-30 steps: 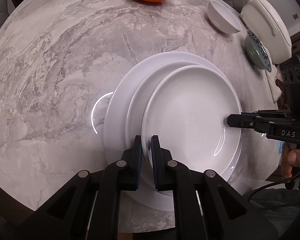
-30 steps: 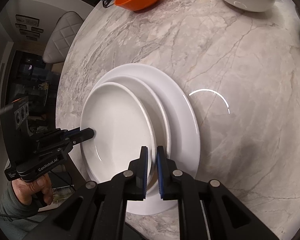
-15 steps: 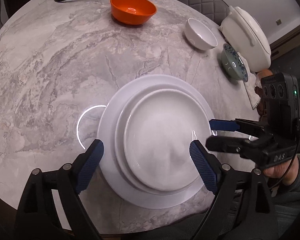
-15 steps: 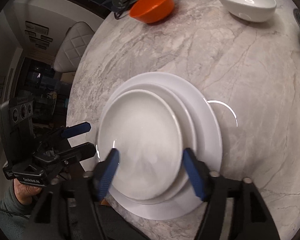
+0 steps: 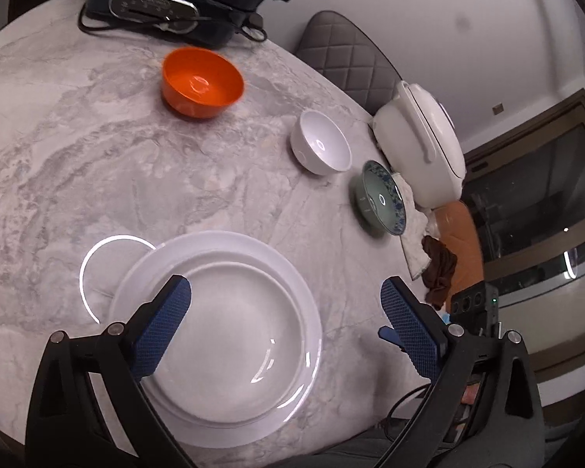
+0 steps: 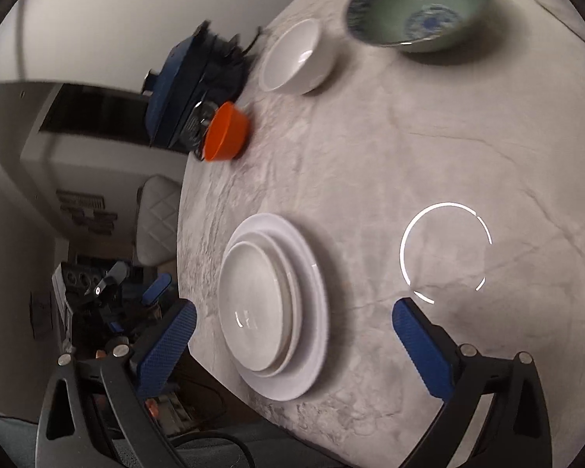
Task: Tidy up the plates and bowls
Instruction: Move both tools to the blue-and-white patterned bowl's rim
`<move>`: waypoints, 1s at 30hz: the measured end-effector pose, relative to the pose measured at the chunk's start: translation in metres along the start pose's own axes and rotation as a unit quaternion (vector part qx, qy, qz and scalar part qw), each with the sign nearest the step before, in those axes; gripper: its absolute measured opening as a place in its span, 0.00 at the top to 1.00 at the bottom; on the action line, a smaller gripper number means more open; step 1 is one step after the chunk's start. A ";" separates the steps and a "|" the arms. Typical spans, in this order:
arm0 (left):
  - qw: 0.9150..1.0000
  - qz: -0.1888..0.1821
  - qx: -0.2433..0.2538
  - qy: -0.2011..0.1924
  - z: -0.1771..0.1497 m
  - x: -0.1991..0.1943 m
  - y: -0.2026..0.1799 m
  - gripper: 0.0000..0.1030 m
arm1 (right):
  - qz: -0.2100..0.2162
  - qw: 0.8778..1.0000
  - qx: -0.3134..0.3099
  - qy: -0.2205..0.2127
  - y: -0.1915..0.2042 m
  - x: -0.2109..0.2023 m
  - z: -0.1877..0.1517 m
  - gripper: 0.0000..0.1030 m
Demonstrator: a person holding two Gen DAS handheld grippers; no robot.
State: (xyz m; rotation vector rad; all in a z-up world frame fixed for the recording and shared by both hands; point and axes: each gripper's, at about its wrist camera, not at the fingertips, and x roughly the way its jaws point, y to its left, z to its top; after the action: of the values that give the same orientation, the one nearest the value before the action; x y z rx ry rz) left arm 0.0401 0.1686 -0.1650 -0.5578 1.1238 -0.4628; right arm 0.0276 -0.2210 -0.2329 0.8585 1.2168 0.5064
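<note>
Grey marble counter [image 5: 97,148] fills both views. Three white plates [image 5: 230,335] sit stacked near its front edge, smallest on top. Both claws are still spreading apart with nothing gripped: the left claw [image 5: 284,327] hangs above the stack, and the right claw [image 6: 292,347] frames it from the side without touching. Farther back stand an orange bowl [image 5: 201,82], a white bowl [image 5: 321,142] and a green patterned bowl [image 5: 378,197], well apart, beside a white lidded pot [image 5: 421,144].

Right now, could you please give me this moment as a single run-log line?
left gripper: opening, nothing between jaws | right gripper: opening, empty | white plates: stacked on table | orange bowl, white bowl, patterned bowl: unstacked
</note>
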 end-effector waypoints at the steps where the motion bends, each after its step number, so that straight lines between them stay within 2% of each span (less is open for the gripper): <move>1: 1.000 -0.011 -0.005 0.012 0.000 0.010 -0.007 0.04 | -0.002 1.000 0.018 -0.011 -0.010 -0.007 0.002 0.00; 4: 0.997 -0.023 -0.019 0.066 0.002 0.047 -0.031 0.04 | -0.009 0.998 0.057 -0.040 -0.037 -0.033 0.013 0.00; 6: 0.996 -0.008 -0.014 0.093 0.007 0.070 -0.050 0.04 | -0.014 0.996 0.067 -0.052 -0.050 -0.050 0.027 0.01; 9: 0.995 0.012 0.007 0.099 0.021 0.099 -0.080 0.04 | -0.028 0.996 0.051 -0.068 -0.062 -0.077 0.061 0.04; 13: 0.994 0.032 0.011 0.101 0.057 0.143 -0.115 0.04 | -0.038 0.995 0.032 -0.084 -0.076 -0.115 0.121 0.09; 17: 0.993 0.064 0.038 0.088 0.091 0.186 -0.146 0.04 | -0.051 0.996 -0.010 -0.074 -0.076 -0.139 0.182 0.09; 21: 0.988 0.102 0.057 0.103 0.108 0.232 -0.156 0.05 | -0.069 0.995 -0.054 -0.054 -0.070 -0.134 0.216 0.11; 25: 0.984 0.118 0.063 0.115 0.111 0.263 -0.156 0.05 | -0.081 0.993 -0.077 -0.023 -0.076 -0.106 0.229 0.18; 29: 0.985 0.113 0.063 0.118 0.114 0.286 -0.155 0.07 | -0.087 0.994 -0.063 0.002 -0.093 -0.078 0.237 0.21; 30: 0.985 0.110 0.058 0.118 0.115 0.290 -0.154 0.11 | -0.088 0.995 -0.057 0.006 -0.097 -0.073 0.240 0.22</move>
State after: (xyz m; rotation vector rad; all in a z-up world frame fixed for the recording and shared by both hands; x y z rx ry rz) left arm 0.2421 -0.1052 -0.2361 -0.2764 1.3579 -0.4063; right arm 0.2237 -0.4042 -0.2416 0.6465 1.2489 0.4340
